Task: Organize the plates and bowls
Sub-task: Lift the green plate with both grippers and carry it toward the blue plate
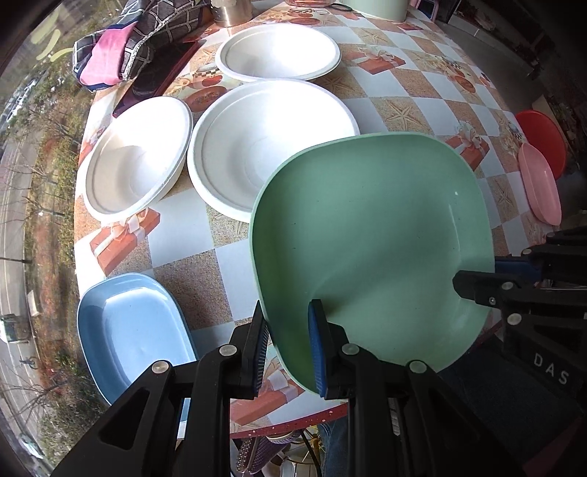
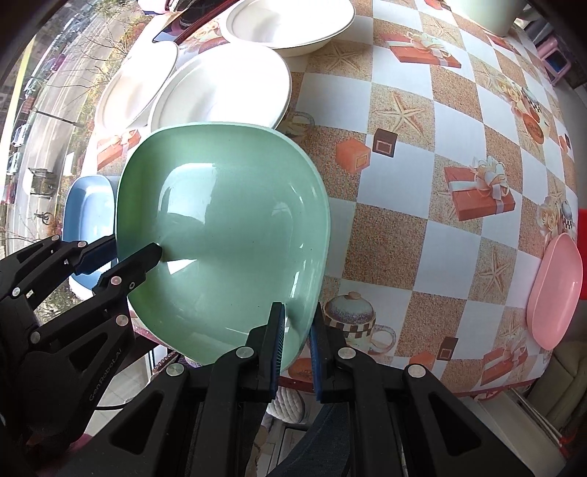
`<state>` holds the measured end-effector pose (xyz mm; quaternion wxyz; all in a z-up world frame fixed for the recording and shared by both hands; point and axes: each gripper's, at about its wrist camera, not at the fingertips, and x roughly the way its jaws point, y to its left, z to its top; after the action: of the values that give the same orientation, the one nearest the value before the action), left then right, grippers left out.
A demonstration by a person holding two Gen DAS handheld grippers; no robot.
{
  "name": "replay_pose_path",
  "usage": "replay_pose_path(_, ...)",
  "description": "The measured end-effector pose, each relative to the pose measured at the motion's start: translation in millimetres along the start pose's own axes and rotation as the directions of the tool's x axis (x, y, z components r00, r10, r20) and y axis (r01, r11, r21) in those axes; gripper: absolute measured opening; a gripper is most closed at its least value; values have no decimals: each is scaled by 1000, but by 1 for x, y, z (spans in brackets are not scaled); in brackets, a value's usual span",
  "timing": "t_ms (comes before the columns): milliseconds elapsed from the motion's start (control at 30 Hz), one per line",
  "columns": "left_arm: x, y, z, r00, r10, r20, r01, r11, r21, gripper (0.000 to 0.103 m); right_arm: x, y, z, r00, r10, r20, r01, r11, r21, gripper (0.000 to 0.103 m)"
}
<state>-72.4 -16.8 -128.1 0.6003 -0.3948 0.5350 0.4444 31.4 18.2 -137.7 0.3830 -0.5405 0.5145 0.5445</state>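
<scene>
A green square plate [image 1: 370, 242] [image 2: 223, 235] hangs tilted above the checked table [image 1: 183, 235], held by both grippers. My left gripper [image 1: 287, 315] is shut on its near left rim, and it shows in the right wrist view as the left gripper [image 2: 123, 251]. My right gripper [image 2: 298, 319] is shut on the plate's near right rim, seen in the left wrist view as the right gripper [image 1: 489, 273]. Three white bowls [image 1: 135, 157] [image 1: 271, 146] [image 1: 279, 47] sit on the table beyond the plate. A blue oblong tray [image 1: 135, 330] [image 2: 88, 212] lies at the near left edge.
A pink oblong tray [image 2: 554, 290] [image 1: 539, 183] lies at the table's right edge, with a red plate [image 1: 543, 139] behind it. A checked cloth bag [image 1: 139, 40], a dark phone [image 1: 161, 73], a metal cup [image 1: 231, 13] and a pale green container [image 1: 378, 7] stand at the back.
</scene>
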Motion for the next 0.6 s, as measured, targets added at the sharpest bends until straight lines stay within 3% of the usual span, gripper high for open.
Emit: replay_pose_path(600, -15, 77, -36, 996, 91, 0, -88, 968, -234, 23, 6, 81, 15, 999, 6, -38, -16, 962, -272, 15)
